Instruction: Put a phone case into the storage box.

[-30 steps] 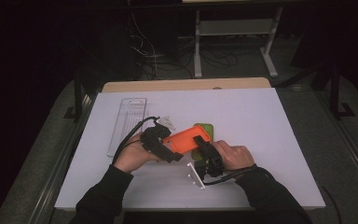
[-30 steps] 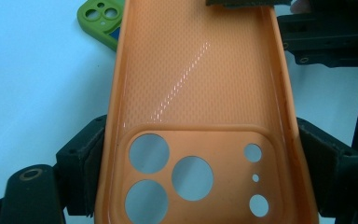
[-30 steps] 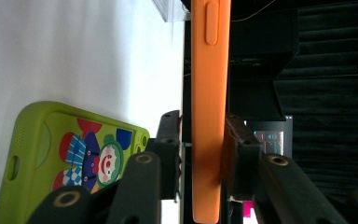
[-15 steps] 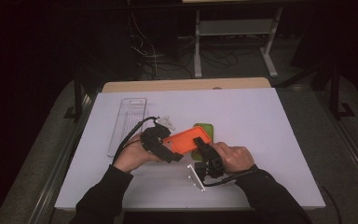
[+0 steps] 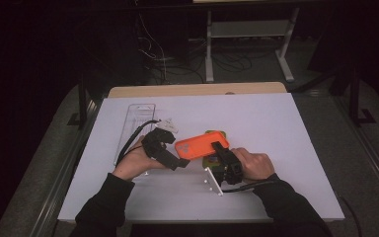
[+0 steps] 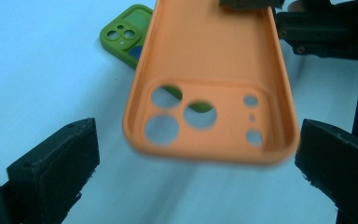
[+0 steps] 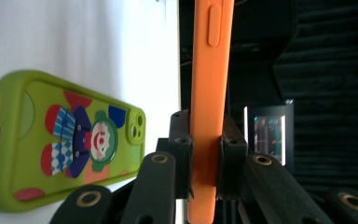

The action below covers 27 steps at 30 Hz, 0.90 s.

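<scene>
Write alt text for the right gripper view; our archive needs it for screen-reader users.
The right gripper is shut on the edge of an orange phone case, held edge-on to the camera. To its left, a green phone case printed with a clown lies flat on the white table.

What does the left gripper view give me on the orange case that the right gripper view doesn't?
Left gripper view: the orange case's open inside and camera cutouts, with the left gripper open, its jaws apart either side of that end. Right gripper view: the case edge-on with its side button, the right gripper shut on it, and the clown print on the green case. Both show the orange case above the white table and the green case.
</scene>
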Each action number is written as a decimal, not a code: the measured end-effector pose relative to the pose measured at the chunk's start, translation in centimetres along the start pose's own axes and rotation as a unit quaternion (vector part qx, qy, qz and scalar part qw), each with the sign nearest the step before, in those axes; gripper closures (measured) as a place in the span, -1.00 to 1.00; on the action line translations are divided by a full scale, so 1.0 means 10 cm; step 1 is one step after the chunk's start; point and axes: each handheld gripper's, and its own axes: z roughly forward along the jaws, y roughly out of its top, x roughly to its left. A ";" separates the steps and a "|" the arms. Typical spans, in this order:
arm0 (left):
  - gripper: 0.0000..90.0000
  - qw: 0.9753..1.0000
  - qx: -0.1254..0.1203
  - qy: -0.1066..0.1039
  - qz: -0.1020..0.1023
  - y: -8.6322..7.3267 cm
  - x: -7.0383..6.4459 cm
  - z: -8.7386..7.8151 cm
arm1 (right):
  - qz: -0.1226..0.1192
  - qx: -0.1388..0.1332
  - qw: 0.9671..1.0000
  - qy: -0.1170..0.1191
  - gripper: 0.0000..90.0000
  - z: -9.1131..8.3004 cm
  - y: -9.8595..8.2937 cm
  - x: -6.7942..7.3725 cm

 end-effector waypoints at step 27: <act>-1.00 1.000 -0.010 0.022 0.017 -0.03 0.04 -0.05 | 0.346 -0.026 0.930 0.122 0.73 0.02 -0.44 -0.35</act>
